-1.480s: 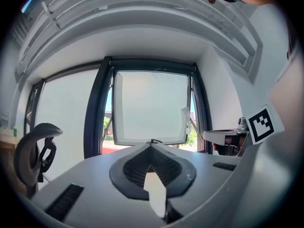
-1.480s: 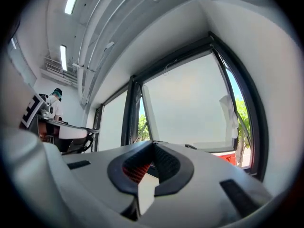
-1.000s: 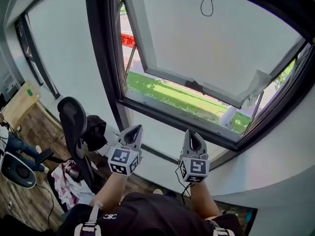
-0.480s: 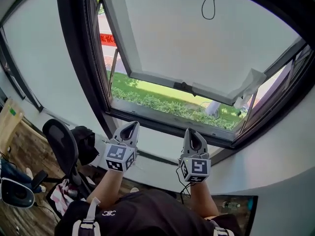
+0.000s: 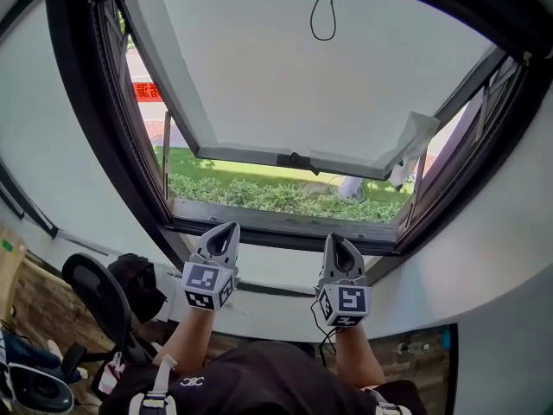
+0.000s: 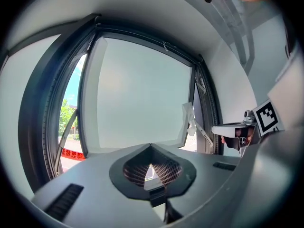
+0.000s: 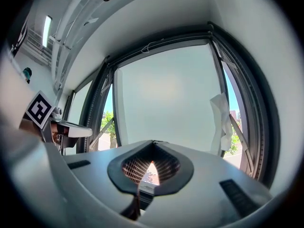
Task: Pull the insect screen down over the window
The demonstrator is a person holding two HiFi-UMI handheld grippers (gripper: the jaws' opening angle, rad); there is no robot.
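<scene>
The left claw (image 5: pixel 230 229) and right claw (image 5: pixel 333 241) are both closed on nothing, level below the window (image 5: pixel 259 219). The screen seems rolled up out of sight at the top, where a cord (image 5: pixel 324 15) hangs. Closed jaws could bat that thin cord aside, or a blind reach could knock the open sash (image 5: pixel 328 85).

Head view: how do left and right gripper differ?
The left gripper slants inward toward the right; the right gripper points nearly straight at the window frame. A black cable hangs under the right gripper; none shows under the left gripper. Shared: both shut, empty, short of the frame.
</scene>
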